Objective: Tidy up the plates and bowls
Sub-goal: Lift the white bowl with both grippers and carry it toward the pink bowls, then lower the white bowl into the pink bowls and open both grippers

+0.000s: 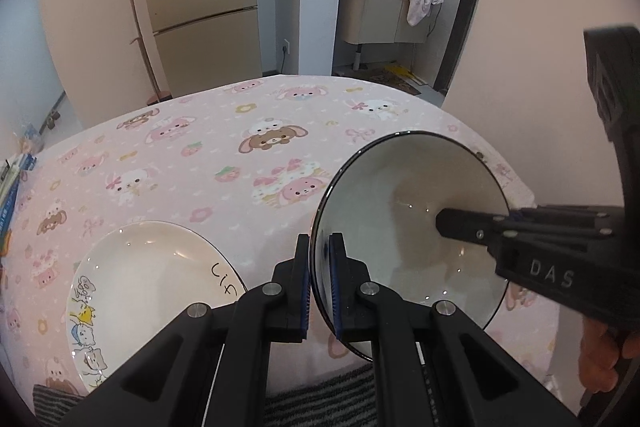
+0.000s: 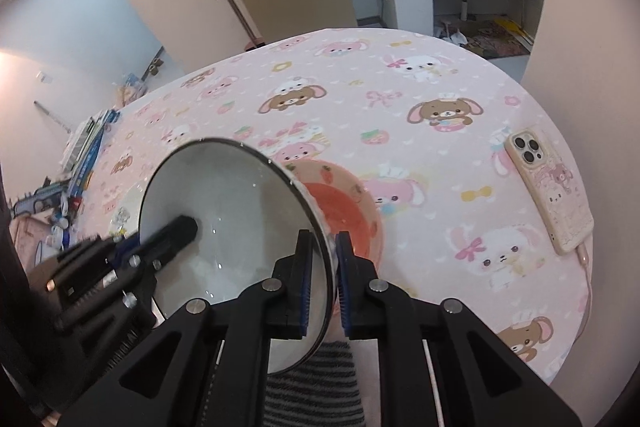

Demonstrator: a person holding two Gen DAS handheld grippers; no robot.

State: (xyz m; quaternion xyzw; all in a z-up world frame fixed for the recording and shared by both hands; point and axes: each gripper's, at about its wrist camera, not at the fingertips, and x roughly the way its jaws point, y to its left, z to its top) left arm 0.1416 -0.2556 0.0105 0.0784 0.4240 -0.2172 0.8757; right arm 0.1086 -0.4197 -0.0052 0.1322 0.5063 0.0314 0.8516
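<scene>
Left wrist view: left gripper (image 1: 319, 277) is clamped nearly shut on the near rim of the bowl (image 1: 404, 195), one pad inside the wall and one outside. Right gripper (image 2: 329, 275) is pinched the same way on the opposite rim, its fingers showing inside the bowl from the left camera. Bowl is white with a dark rim, held tilted off the tablecloth (image 1: 224, 155) between the two grips, empty as far as visible. Taking the bowl as landmark: plate (image 1: 152, 267) with cartoon print lies flat on the cloth just to its left in the left view; a red strawberry bowl (image 2: 348, 211) sits directly behind and below it in the right view, partly hidden; phone (image 2: 548, 187) lies well apart to the right, with a cable at its near end. Risks, as judged: both holds are thin pinches on a smooth glazed rim, so uneven motion of the two hands could twist the bowl loose. Lowering it tilted could knock its rim against the red bowl, chipping either. Releasing one grip early would leave the weight on a single pinch.
</scene>
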